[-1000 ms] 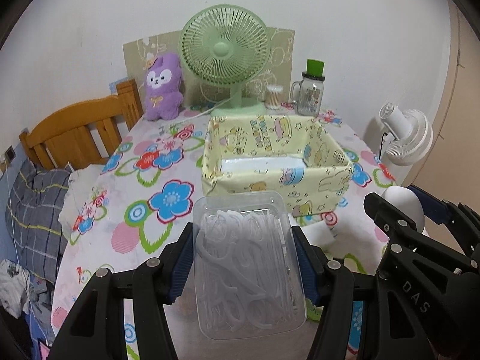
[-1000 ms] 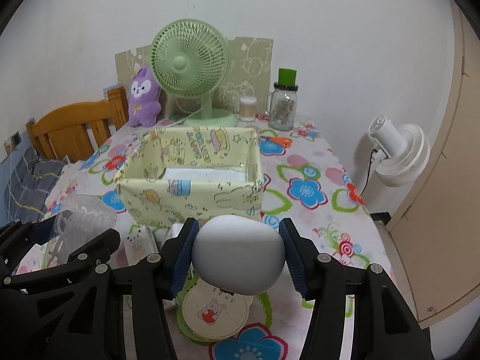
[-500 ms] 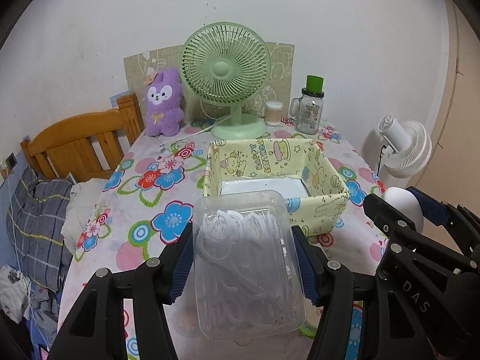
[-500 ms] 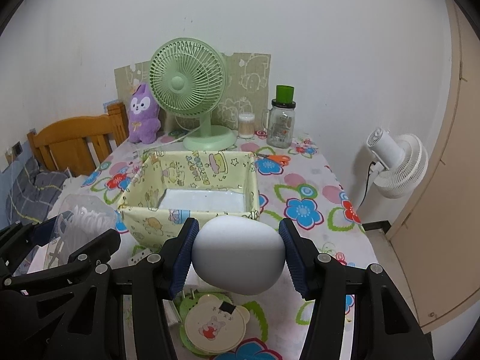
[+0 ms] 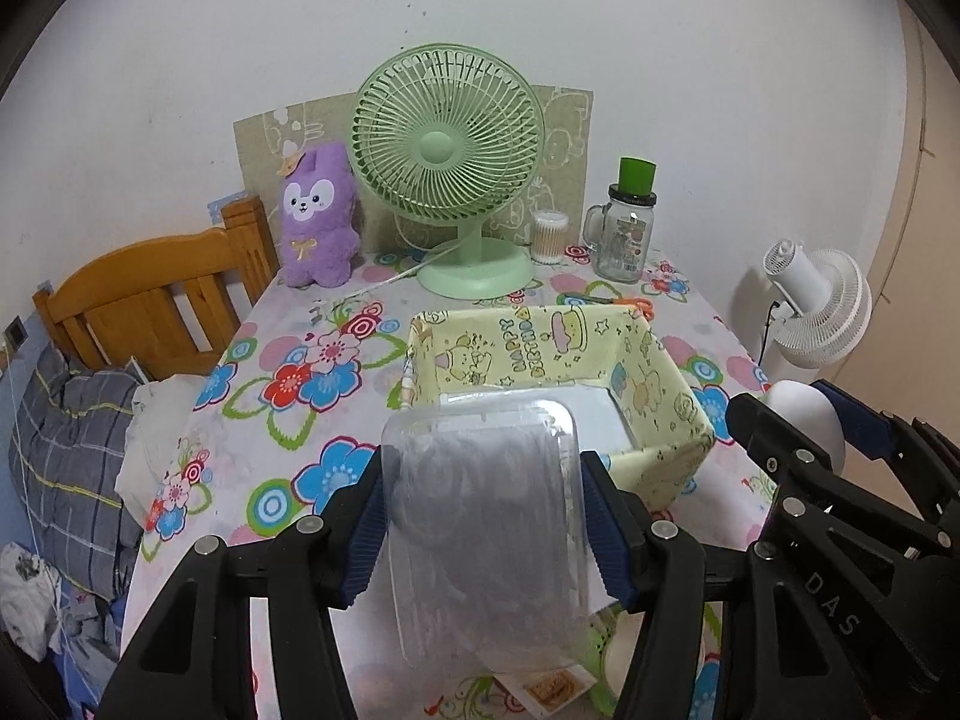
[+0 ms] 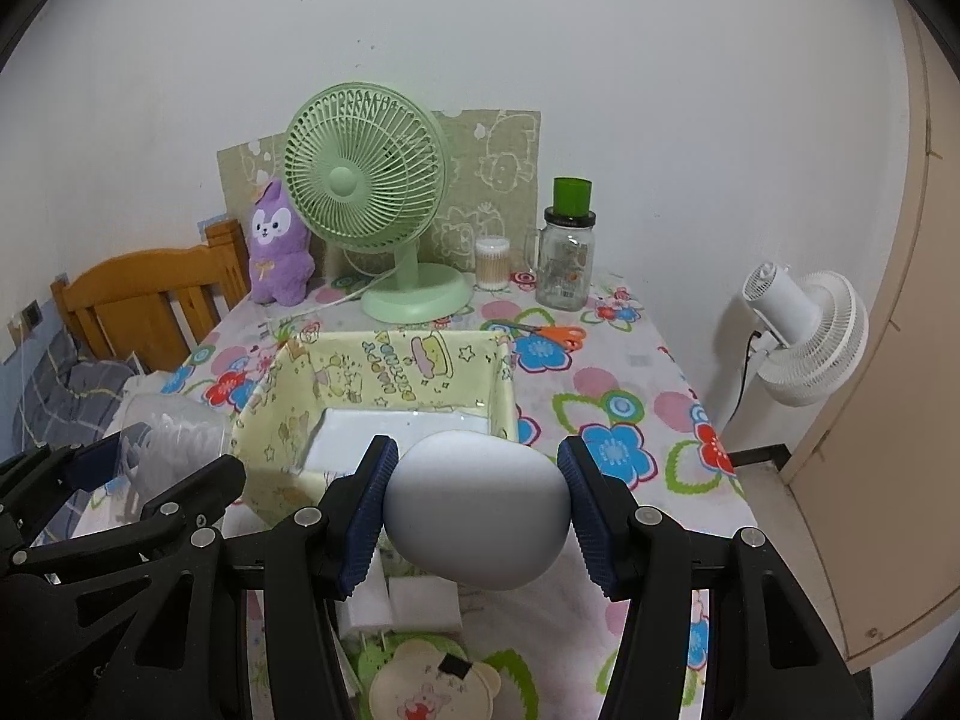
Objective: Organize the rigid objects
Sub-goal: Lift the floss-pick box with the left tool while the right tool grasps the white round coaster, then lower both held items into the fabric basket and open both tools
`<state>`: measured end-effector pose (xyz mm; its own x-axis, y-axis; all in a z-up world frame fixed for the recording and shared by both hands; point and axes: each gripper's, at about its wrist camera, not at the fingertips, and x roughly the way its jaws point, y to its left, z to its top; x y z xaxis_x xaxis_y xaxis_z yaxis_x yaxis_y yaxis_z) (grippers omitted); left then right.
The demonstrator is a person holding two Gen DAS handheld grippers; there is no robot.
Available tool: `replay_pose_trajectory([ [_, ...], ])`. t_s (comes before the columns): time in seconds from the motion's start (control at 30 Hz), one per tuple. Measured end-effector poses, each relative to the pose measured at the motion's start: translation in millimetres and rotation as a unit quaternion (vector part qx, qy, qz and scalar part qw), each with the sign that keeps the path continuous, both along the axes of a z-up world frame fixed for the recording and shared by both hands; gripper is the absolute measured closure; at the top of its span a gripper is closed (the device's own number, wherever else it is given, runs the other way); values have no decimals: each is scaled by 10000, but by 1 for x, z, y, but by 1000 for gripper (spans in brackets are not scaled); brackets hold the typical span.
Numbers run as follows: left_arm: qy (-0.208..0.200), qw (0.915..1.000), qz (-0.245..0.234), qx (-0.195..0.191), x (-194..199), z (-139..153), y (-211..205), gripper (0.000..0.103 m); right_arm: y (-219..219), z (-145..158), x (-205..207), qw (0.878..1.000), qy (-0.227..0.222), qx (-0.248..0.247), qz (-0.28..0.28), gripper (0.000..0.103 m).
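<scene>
I am carrying both things toward the yellow storage box [image 5: 654,402] on the table [image 6: 636,372]: my left hand-held gripper [image 5: 483,531], its jaws just tightened, holds a clear plastic container [image 5: 483,534], and my right hand-held gripper [image 6: 477,513] holds a white egg-shaped object [image 6: 477,510]. Both hang just before the box's near wall. Next, I think, I must bring them over the opening and lower them before I release.

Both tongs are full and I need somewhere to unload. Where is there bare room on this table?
The yellow box is nearly bare inside. The tablecloth is free right of the box, below the scissors. Left of the box, toward the chair, is also free. The back row by the fan and jar is crowded.
</scene>
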<state>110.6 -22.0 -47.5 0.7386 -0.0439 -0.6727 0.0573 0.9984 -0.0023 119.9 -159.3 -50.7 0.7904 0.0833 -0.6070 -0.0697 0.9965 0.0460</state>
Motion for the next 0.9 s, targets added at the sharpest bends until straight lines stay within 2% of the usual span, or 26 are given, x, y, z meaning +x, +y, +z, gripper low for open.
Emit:
replay_pose_trajectory([
  [0.47,-127,9999,-44,55,42,7,-4,42,-5,5,41,9999,-54,43,-84,44],
  [0.9,141,9998,-11,106,81,-12,-9,42,-10,-10,86,9996,78,208,-166,44],
])
